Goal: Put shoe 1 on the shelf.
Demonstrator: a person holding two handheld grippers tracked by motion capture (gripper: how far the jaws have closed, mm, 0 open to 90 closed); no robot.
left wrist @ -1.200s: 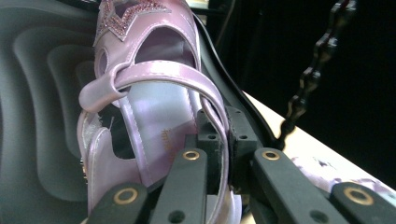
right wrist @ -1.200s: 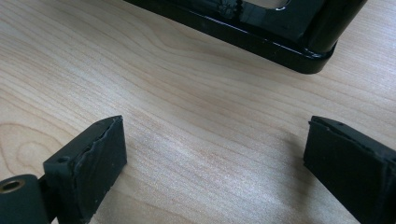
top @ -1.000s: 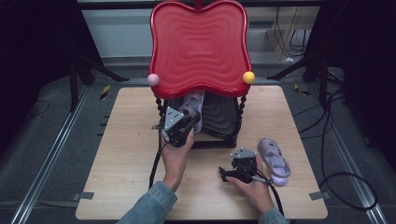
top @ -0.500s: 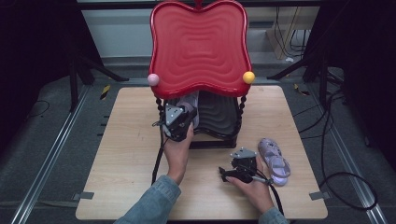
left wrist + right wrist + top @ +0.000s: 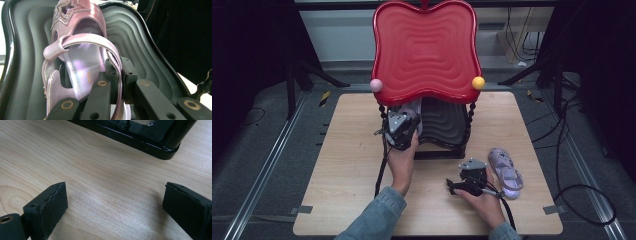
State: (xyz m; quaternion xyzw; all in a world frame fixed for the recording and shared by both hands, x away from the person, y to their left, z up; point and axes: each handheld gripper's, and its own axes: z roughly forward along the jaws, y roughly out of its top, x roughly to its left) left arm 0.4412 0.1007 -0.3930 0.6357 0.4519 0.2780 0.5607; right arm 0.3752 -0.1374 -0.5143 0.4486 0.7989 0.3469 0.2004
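Your left gripper [image 5: 117, 82] pinches heel strap of pink sandal [image 5: 75, 62], jaws clamped on it. Sandal sits over black lower shelf [image 5: 135, 37] of red-topped rack [image 5: 424, 50], not yet released. Your right gripper [image 5: 115, 212] rests on table [image 5: 100, 170], jaws wide apart, empty. Second sandal [image 5: 506, 172] lies on table beside right hand, waiting. Judging roughly halfway: one shoe nearly placed, one left.

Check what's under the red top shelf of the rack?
Under the red top shelf: the black lower tray and a pink sandal, strap clamped by the left gripper. The shelf hides the tray's rear.
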